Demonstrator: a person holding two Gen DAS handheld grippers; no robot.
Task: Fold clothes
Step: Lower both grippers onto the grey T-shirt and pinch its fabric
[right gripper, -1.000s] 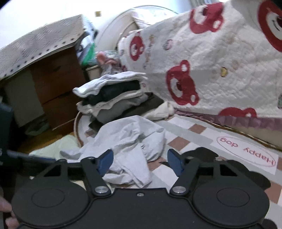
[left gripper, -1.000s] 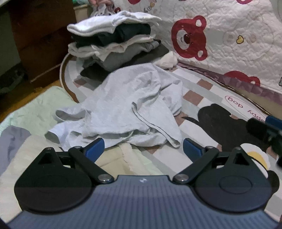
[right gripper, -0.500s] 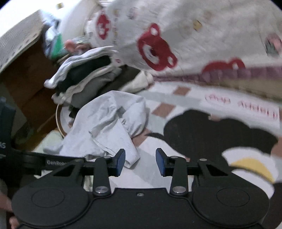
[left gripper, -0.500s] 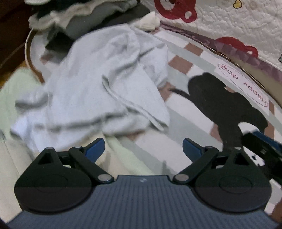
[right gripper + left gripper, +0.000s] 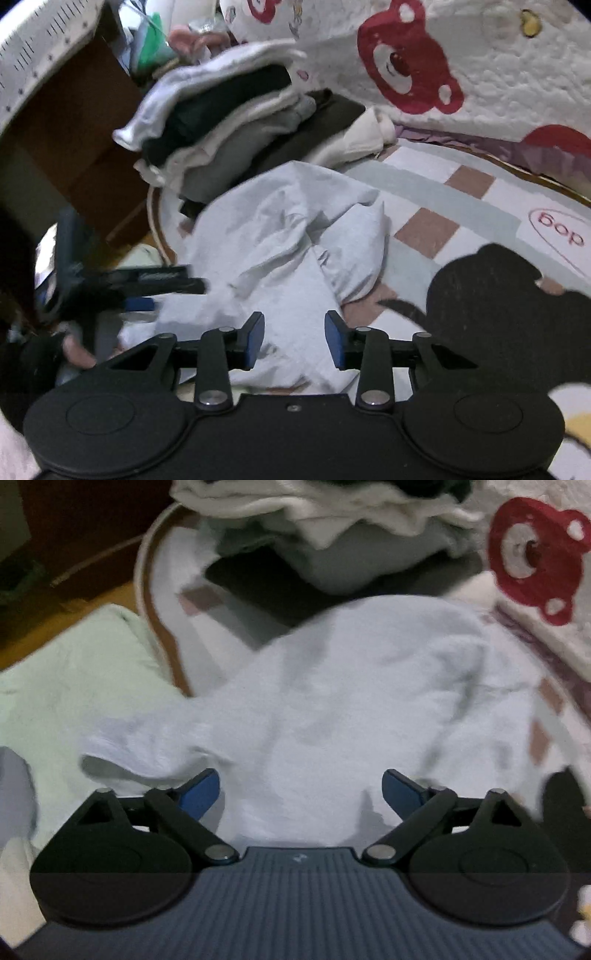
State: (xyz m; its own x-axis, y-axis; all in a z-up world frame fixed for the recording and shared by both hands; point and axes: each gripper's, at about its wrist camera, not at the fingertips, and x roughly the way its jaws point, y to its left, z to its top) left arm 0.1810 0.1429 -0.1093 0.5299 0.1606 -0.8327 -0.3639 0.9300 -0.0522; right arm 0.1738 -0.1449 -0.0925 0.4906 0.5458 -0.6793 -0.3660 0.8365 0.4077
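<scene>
Crumpled grey garment [image 5: 291, 236] was lain on the rug [image 5: 454, 192], unfolded. Left gripper [image 5: 301, 790] was spread wide, right gripper [image 5: 294, 339] narrower – both empty. Separate hem edges should be pinched – not bunched layers.

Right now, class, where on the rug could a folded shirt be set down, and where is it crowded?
Free: the checked strip of rug between the crumpled grey shirt, the bear quilt and the black dog print. Crowded: the far end, where the stack of folded clothes sits against the shirt.
</scene>
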